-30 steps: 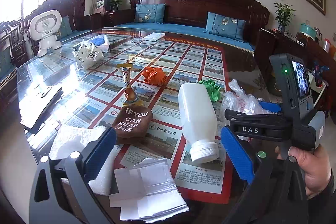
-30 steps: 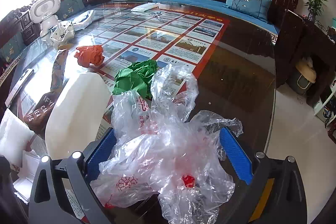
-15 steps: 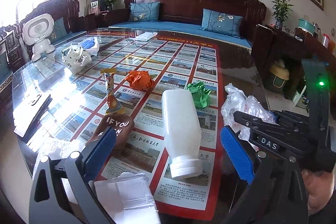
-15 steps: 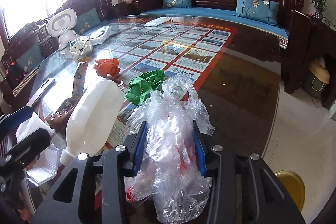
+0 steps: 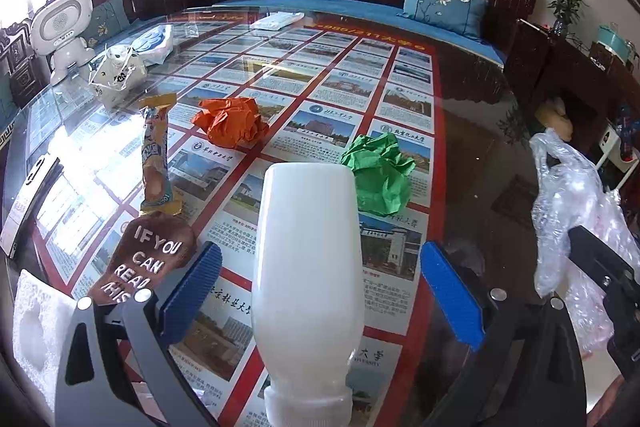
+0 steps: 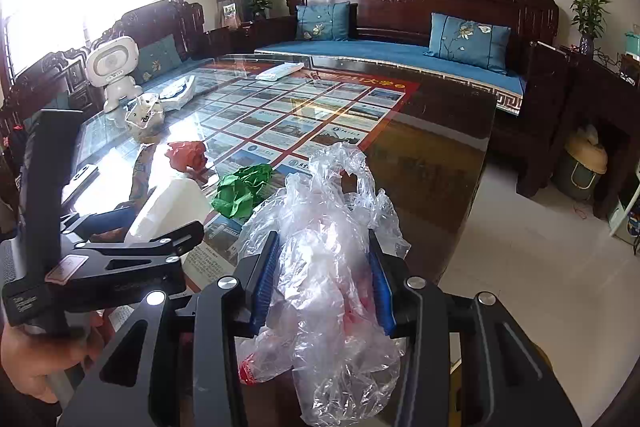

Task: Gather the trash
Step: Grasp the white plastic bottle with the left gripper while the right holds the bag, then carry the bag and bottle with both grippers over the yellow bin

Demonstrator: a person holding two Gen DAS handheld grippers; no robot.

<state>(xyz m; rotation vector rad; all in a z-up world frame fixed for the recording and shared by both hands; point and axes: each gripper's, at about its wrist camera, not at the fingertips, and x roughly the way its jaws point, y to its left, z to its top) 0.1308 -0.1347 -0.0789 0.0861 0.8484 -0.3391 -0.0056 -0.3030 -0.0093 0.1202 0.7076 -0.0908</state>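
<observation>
The right gripper [image 6: 324,279] squeezes the plastic bag [image 6: 324,227]. The left gripper [image 5: 320,299] is wide open around the white bottle [image 5: 308,267]. Most trash is left.

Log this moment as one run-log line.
task: collect trash | right gripper: shut on plastic bag | left gripper: open, straddling white bottle | bottle lying on table

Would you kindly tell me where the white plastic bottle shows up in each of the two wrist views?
Left wrist view: the white bottle lies bottom centre, cap toward the camera, between the open left gripper's blue fingers.
Right wrist view: the bottle is at middle left, partly hidden behind the left gripper.
Shared landmark: the crumpled green paper just beyond the bottle's base.
</observation>
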